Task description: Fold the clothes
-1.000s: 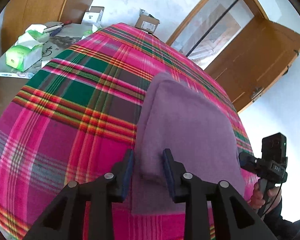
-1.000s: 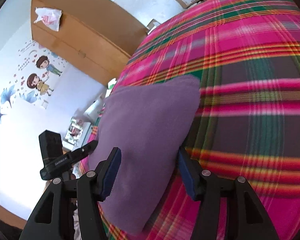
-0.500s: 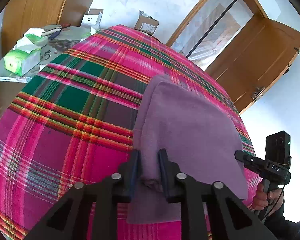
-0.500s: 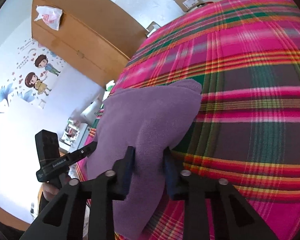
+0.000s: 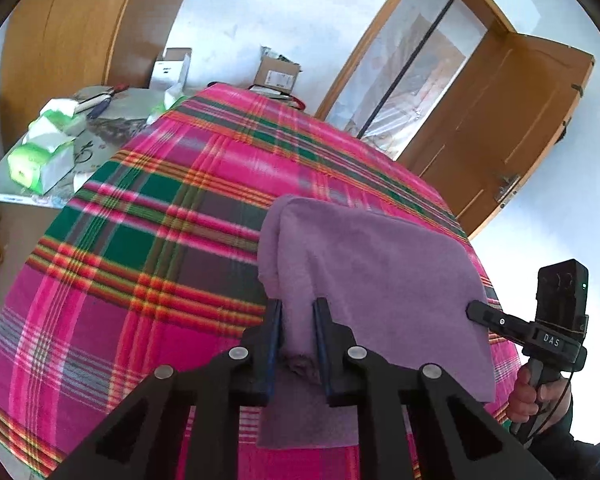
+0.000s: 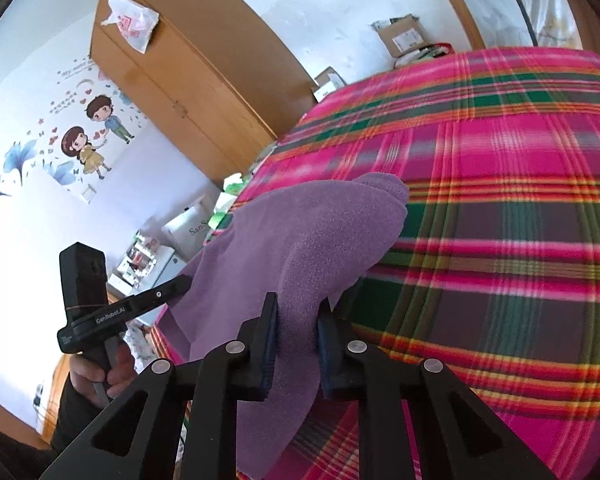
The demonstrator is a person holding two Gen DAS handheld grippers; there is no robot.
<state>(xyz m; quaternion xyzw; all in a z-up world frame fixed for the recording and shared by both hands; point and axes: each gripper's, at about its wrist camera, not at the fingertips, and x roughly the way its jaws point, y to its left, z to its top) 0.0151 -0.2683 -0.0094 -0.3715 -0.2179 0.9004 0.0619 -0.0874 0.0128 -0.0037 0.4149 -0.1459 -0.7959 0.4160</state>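
Observation:
A folded purple cloth [image 5: 380, 272] lies on a bed with a pink and green plaid cover [image 5: 140, 240]. My left gripper [image 5: 297, 304] pinches the cloth's near left corner; its jaws are still closing, with the fabric bunched between the pads. In the right wrist view the purple cloth [image 6: 300, 232] rises in a ridge off the plaid cover [image 6: 500, 200]. My right gripper [image 6: 298, 300] grips its near right corner, jaws closing too, pads pressing the fabric. Each view shows the other gripper, held in a hand, at the cloth's far side.
A low table with green tissue packs [image 5: 40, 152] stands left of the bed. Cardboard boxes [image 5: 278, 76] sit beyond its far end by an open wooden door [image 5: 500, 120]. A wooden wardrobe [image 6: 180, 80] lines the wall.
Both grippers went from open around the cloth's near corners to closed on them. Both then rose, lifting the near edge so the cloth bunches and lifts off the cover.

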